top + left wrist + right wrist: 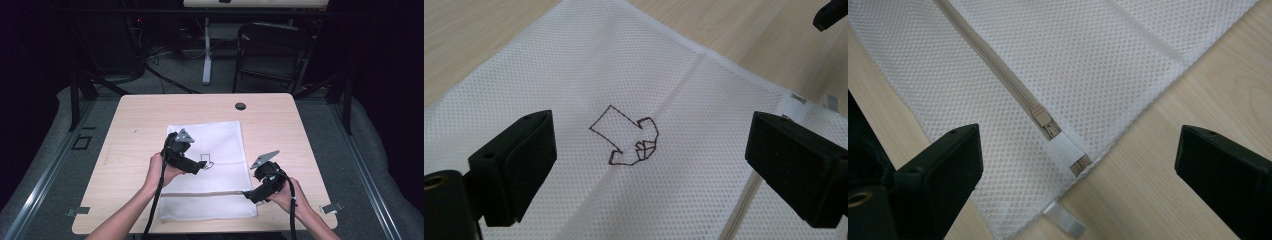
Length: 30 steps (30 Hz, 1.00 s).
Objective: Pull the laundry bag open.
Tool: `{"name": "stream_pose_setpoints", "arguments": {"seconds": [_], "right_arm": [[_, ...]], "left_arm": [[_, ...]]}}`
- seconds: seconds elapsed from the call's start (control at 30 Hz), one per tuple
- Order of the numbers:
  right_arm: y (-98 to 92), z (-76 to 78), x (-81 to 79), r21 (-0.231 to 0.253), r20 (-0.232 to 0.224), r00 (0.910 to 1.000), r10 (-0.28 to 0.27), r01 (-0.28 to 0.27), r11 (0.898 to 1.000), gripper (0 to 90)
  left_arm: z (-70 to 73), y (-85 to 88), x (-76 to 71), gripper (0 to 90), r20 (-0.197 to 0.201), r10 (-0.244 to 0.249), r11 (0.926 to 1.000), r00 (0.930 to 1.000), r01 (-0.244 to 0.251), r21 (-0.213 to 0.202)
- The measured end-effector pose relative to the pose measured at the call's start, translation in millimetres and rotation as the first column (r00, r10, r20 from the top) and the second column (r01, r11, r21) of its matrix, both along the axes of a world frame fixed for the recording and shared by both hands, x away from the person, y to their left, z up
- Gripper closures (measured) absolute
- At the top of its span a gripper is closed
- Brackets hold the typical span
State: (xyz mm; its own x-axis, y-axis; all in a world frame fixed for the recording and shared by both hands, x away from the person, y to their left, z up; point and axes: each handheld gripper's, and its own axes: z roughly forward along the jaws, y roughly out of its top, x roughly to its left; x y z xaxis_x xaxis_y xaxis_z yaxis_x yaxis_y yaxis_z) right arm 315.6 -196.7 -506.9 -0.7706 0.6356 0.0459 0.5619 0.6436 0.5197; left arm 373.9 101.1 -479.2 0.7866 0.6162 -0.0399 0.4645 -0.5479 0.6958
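High view, white mesh laundry bag (212, 150) lying on wooden table (125, 130), left gripper (200, 167) being held over its middle, right gripper (247, 195) at its zipper end; left gripper view, jaws being held wide apart, empty, embroidered logo (626, 137) between them; right gripper view, jaws gaping, empty, beige zipper pull (1044, 120) lying between them.

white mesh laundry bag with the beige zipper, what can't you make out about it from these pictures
- Inside of the white mesh laundry bag: zipper closed, mesh not see-through; contents cannot be told in any view.
- Beige zipper: its far end is cut off by the top edge of the right gripper view.
- Small dark stitched emblem: too small in the high view and partly hidden there by the left gripper.
- White tab under the bag's corner: mostly tucked beneath the mesh.
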Motion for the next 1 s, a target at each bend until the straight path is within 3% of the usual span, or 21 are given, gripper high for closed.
{"name": "stream_pose_setpoints", "arguments": {"seconds": [0.17,0.43,0.83,1.0], "right_arm": [[-4.0,0.8,0.2,-0.001,-0.010,0.9998,-0.017,0.017,1.000,8.8],[-6.3,-0.1,1.6,0.003,0.007,1.0000,0.002,-0.002,1.000,13.8],[-7.2,-1.9,1.6,-0.015,0.012,0.9999,-0.005,0.005,1.000,24.1],[-7.4,-3.6,3.0,-0.018,0.008,1.0000,-0.003,0.004,1.000,33.4]], "left_arm": [[0.5,-1.2,-3.1,5.4,-0.003,0.009,0.9998,1.0000,-0.009,-0.016],[-7.2,-5.7,-7.6,4.7,-0.007,-0.026,0.9996,0.9996,0.026,-0.010],[-21.3,-28.7,-15.7,9.9,-0.026,-0.102,0.9948,0.9944,0.102,-0.010],[-27.8,-40.3,-19.7,13.6,-0.027,-0.142,0.9899,0.9895,0.142,-0.005]]}}
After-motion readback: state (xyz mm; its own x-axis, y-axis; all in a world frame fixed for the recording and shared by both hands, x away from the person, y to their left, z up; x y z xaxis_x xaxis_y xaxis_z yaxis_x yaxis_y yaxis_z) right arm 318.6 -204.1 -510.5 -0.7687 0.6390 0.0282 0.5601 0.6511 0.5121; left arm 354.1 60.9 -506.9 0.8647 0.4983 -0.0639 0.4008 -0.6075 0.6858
